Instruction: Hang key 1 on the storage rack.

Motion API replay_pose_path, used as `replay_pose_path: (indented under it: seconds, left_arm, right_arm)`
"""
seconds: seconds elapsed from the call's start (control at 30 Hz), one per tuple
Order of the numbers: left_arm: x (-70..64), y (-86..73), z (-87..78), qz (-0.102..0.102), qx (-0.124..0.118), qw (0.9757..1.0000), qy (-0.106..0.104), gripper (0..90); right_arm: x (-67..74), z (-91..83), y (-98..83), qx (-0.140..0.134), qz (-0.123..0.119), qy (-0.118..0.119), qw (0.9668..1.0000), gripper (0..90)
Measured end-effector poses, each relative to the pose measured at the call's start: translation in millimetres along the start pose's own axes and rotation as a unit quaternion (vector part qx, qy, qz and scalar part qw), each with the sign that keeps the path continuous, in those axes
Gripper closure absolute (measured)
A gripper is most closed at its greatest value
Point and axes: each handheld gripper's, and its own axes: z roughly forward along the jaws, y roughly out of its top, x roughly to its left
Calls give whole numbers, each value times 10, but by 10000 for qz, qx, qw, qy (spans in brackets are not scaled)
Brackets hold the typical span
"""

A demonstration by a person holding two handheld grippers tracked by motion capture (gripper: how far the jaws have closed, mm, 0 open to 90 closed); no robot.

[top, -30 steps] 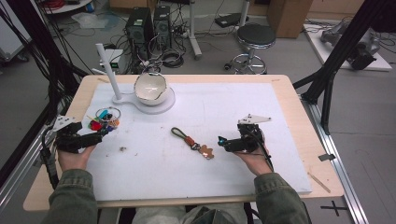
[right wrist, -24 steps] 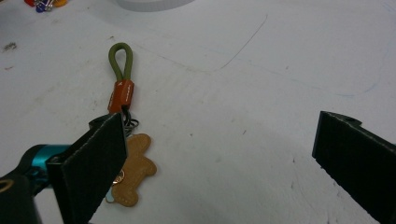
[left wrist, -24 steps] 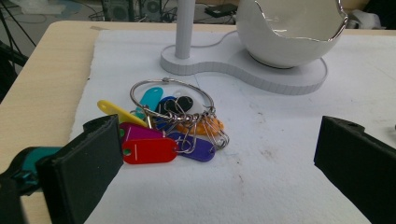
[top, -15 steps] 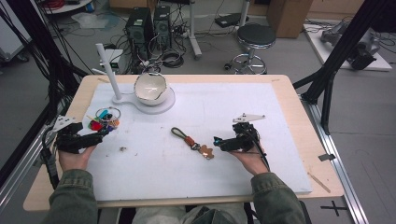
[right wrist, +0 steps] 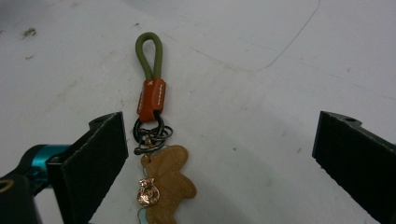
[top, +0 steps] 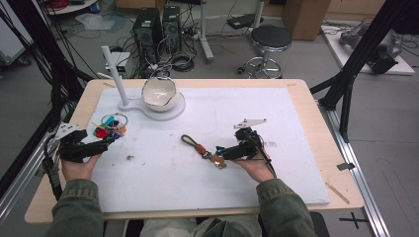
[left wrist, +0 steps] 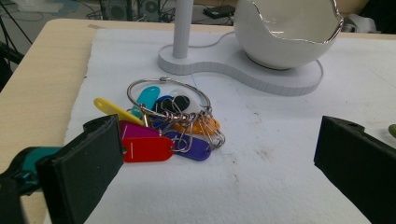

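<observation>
Keychain with green loop and tan charm lies between our right gripper's spread jaws, nearer one jaw, nothing pinched. Ahead of our left gripper, jaws also wide, sits the tag ring; beyond it, white bowl stand.

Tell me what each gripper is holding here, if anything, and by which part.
Nothing is held. The left gripper is open in front of the bunch of key tags; the right gripper is open around the keychain, touching neither.
</observation>
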Motion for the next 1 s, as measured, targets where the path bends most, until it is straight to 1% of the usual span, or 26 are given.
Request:
replay_pose_path:
  seconds: [0.07,0.17,0.3,0.4,0.57,0.63,0.83,1.0]
  left_arm:
    - [7,0,1,-4,0,10000,1,17]
    - [11,0,0,-9,2,10000,-1,17]
    - [8,0,5,-21,2,10000,0,17]
    - [6,-1,3,-20,-4,10000,5,17]
    - [9,0,0,-11,3,10000,3,17]
    - [7,-1,1,-11,2,10000,6,17]
    - [6,-1,2,-13,0,10000,1,17]
    - [10,0,0,-9,5,10000,3,17]
  right_arm:
    - [24,29,18,43,10,23,10000,23]
    - [61,74,48,148,-53,52,9999,23]
    - [106,137,87,214,-143,111,9996,23]
    - [135,180,113,278,-161,143,9994,23]
    - [174,244,131,344,-220,158,9990,23]
    - [187,272,138,421,-241,152,9987,23]
    - [228,346,165,457,-179,239,9985,24]
    - [253,417,167,549,-215,268,9979,24]
